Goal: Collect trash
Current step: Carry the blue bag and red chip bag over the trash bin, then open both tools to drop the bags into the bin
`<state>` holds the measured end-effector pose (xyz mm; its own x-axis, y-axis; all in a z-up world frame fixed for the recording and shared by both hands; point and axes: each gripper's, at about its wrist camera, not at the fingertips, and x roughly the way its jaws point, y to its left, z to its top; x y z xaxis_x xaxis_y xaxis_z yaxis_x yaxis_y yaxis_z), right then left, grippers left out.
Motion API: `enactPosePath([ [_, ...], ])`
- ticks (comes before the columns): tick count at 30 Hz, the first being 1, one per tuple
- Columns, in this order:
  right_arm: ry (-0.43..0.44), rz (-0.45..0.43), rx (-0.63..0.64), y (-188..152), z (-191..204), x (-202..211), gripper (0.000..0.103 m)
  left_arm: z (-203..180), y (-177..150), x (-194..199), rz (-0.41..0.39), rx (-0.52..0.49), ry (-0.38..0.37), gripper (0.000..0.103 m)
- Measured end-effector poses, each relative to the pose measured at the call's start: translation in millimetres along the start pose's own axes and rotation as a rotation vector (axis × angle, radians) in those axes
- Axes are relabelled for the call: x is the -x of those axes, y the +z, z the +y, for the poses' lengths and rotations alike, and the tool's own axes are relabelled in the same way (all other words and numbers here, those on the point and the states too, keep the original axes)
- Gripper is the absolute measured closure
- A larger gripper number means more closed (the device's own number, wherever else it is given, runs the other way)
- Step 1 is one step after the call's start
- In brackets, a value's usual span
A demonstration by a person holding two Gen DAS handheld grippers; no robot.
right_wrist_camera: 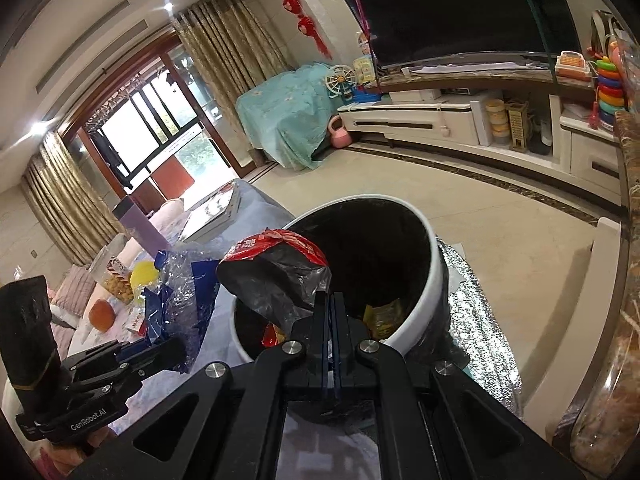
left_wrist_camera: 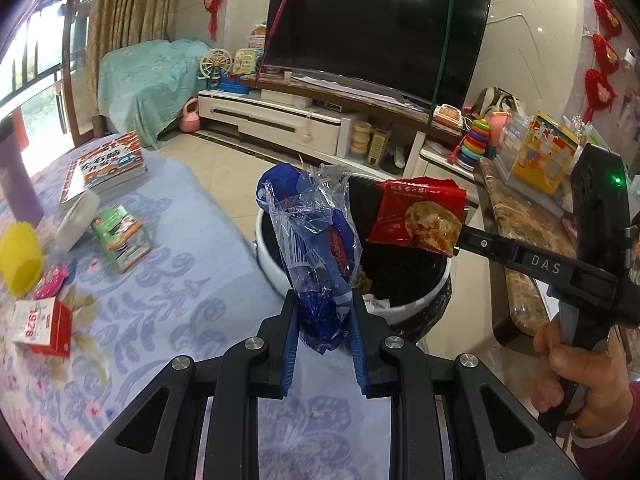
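1. The left gripper (left_wrist_camera: 325,320) is clamped narrowly on a crumpled blue-and-clear plastic wrapper (left_wrist_camera: 316,240), which stands up from the jaws at the table's (left_wrist_camera: 192,280) edge nearest the bin, just short of the rim.
2. The right gripper (right_wrist_camera: 331,312) is pinched fully together on the corner of a red snack packet (right_wrist_camera: 276,276). In the left wrist view the packet (left_wrist_camera: 416,216) hangs over the open mouth of the white bin with its black liner (left_wrist_camera: 400,280).
3. The red packet looks ready to drop, so let it go only once its whole body is inside the rim; the hanging side could otherwise catch the liner's edge.
4. The blue wrapper probably needs carrying further over the bin mouth before its jaws part. It is light and springy and may cling to a pad, so tip the gripper downward.
5. Some wrappers already lie in the bin (right_wrist_camera: 380,312). More litter, including a small red-and-white carton (left_wrist_camera: 40,328), waits near the table's left edge.
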<state>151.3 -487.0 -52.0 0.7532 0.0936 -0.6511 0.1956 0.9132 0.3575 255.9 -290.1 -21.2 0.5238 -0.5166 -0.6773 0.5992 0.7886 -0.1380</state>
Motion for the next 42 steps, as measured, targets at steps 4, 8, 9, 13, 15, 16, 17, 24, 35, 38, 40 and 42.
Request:
enactPosePath([
  [4, -0.010, 0.002, -0.001, 2, -2, 0, 0.102, -5, 7, -14, 0.009, -0.012, 0.002, 0.081],
  [8, -0.019, 0.004, -0.001, 5, -5, -2, 0.102, -11, 13, -28, 0.020, -0.014, 0.004, 0.081],
  [9, -0.021, 0.004, -0.002, 5, -6, -2, 0.102, -11, 14, -30, 0.022, -0.013, 0.005, 0.081],
  [13, -0.025, 0.007, -0.003, 9, -7, -4, 0.102, -11, 20, -43, 0.035, -0.011, 0.007, 0.081],
  [15, -0.031, 0.013, 0.003, 11, -8, -6, 0.102, -10, 24, -50, 0.045, -0.007, 0.003, 0.081],
  [16, -0.033, 0.015, 0.004, 12, -9, -7, 0.102, -11, 26, -53, 0.048, -0.005, 0.001, 0.081],
  [17, -0.036, 0.019, 0.006, 12, -9, -8, 0.102, -10, 27, -56, 0.053, -0.004, -0.001, 0.081],
  [24, -0.051, 0.036, 0.014, 17, -13, -14, 0.102, -11, 35, -69, 0.071, -0.001, -0.006, 0.078],
  [35, -0.079, 0.048, 0.009, 18, -11, -14, 0.061, -7, 31, -62, 0.054, 0.027, 0.012, 0.055],
  [38, -0.073, 0.029, 0.000, 17, -11, -10, 0.047, -3, 24, -53, 0.040, 0.042, 0.015, 0.052],
  [40, -0.064, 0.024, -0.006, 16, -10, -8, 0.041, 1, 17, -45, 0.030, 0.056, 0.020, 0.050],
  [42, -0.055, 0.018, -0.014, 15, -9, -6, 0.032, 6, 11, -36, 0.022, 0.068, 0.025, 0.049],
])
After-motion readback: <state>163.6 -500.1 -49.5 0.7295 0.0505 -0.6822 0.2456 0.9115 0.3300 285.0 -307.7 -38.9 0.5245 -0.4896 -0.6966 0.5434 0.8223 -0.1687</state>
